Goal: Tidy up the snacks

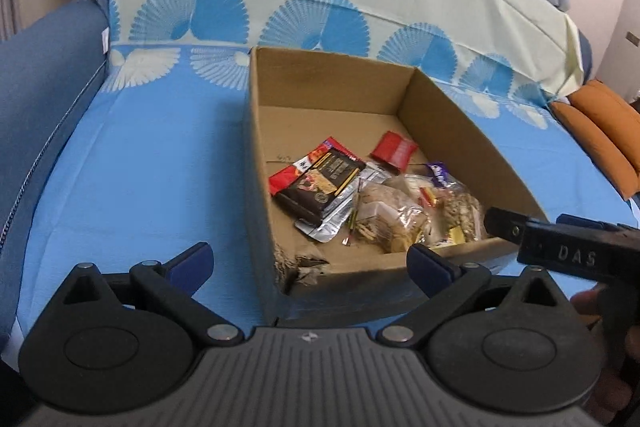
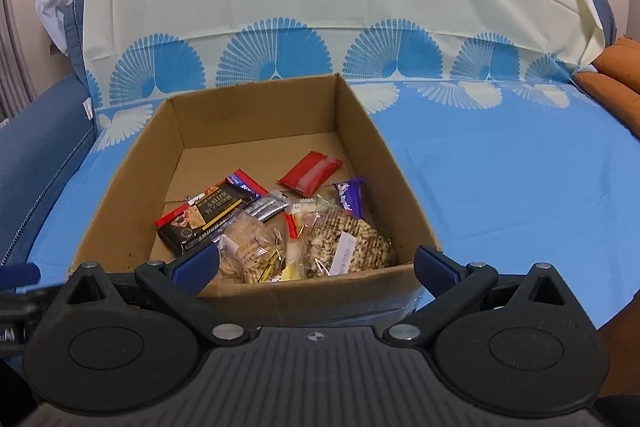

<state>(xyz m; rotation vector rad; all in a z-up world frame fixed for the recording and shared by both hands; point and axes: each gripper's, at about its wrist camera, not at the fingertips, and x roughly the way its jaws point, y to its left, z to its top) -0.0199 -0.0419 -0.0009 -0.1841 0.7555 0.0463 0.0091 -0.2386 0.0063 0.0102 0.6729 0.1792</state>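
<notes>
The open brown cardboard box (image 2: 362, 131) is being kept flat on the blue fan-patterned sheet (image 2: 500, 187) of what looks like a sofa, w/ its open top facing up so wrappers can be dropped in or lifted out freely. All snacks in view are being held inside it, bunched at the near end, w/ the far half of the floor left bare.

The dark rectangular biscuit pack w/ gold lettering (image 2: 204, 217) is being propped on a red-edged wrapper near the left wall. The flat red foil pouch (image 2: 310, 173) is lying apart toward the middle, and the purple chocolate wrapper (image 2: 352, 197) is being tilted against the clear bag of speckled crackers (image 2: 352, 243). A clear bag of pale biscuits (image 2: 250, 255) is being crowded in beside it. Nothing is seen on the sheet outside the box.

The left gripper (image 1: 310, 261) is being held wide apart w/ nothing between its blue pads, just short of the box's torn near corner. The right gripper (image 2: 316, 269) is likewise being held spread & empty, straddling the near wall above the bags, prob. so either claw can go in.

This layout is fitting two stages: snacks already gathered in, or a jumble awaiting sorting. Which one, can't be told.
</notes>
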